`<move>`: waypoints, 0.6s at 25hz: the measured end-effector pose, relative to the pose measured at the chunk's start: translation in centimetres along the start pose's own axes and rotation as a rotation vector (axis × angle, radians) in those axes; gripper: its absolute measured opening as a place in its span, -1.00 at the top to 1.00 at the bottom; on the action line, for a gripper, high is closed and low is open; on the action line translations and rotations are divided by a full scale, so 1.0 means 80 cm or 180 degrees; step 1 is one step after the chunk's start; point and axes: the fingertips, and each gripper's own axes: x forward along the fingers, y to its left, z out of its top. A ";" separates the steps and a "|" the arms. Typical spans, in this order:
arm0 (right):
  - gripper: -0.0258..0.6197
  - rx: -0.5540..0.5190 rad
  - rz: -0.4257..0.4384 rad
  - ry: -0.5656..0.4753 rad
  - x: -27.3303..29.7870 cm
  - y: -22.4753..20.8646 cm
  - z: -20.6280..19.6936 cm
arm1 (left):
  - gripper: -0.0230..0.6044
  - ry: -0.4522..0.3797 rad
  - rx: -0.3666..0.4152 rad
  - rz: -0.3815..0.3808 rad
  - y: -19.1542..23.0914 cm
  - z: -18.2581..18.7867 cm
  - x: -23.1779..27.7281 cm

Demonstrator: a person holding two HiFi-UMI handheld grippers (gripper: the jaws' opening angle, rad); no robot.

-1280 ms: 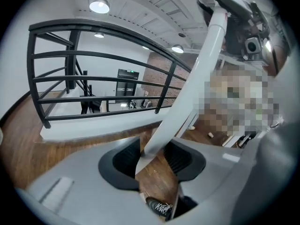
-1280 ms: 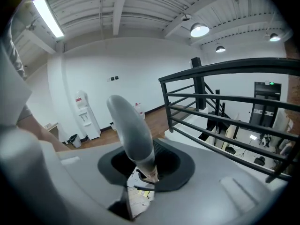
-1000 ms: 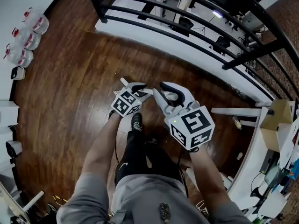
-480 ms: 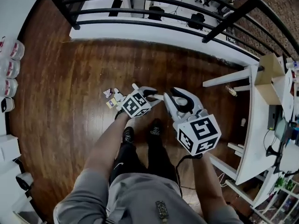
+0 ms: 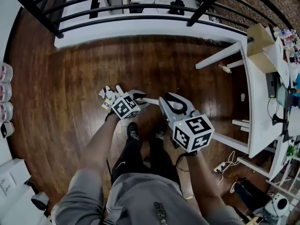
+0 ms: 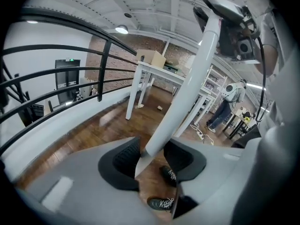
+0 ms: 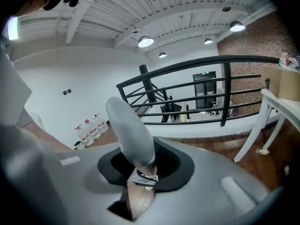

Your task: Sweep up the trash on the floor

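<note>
3 water bottles (image 5: pixel 3 86) stand at the far left edge of the wood floor (image 5: pixel 70 125). A little to their right, the trash (image 5: pixel 107 96), a few small pale scraps, lies on the bare boards, just beyond the tip of the left hand-held gripper (image 6: pixel 152 157).

That gripper is closed on a white pole (image 6: pixel 187 88). Its 2 dark pads press on either side of the pole, which slants up and to the right towards the other hand. Below the jaws, the person's 2 black shoes (image 5: pixel 134 131) stand on the floor.

In the head view the pole bridges the short gap between the 2 marker cubes. The right hand-held gripper (image 7: pixel 146 165) is clamped on a grey rounded grip (image 7: pixel 131 130), which rises from between its pads and leans left. Whether this grip is the pole's own end cannot be told for certain.

A black railing (image 7: pixel 226 93) curves along the far edge of the floor. At the far right stands a white surface (image 5: pixel 262 102) with a cardboard box (image 5: pixel 260 41) on its corner.
</note>
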 end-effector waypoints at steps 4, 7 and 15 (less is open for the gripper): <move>0.68 0.0001 0.0047 -0.0021 0.001 0.011 -0.004 | 0.41 0.0030 0.0016 0.0120 0.008 -0.009 -0.017; 0.68 -0.0080 0.0058 -0.0084 -0.007 0.025 0.004 | 0.41 -0.0019 0.0057 0.0161 0.005 -0.002 -0.033; 0.68 -0.0176 -0.0205 -0.0394 -0.103 -0.005 0.042 | 0.41 -0.0227 0.0293 -0.0029 -0.061 0.086 -0.007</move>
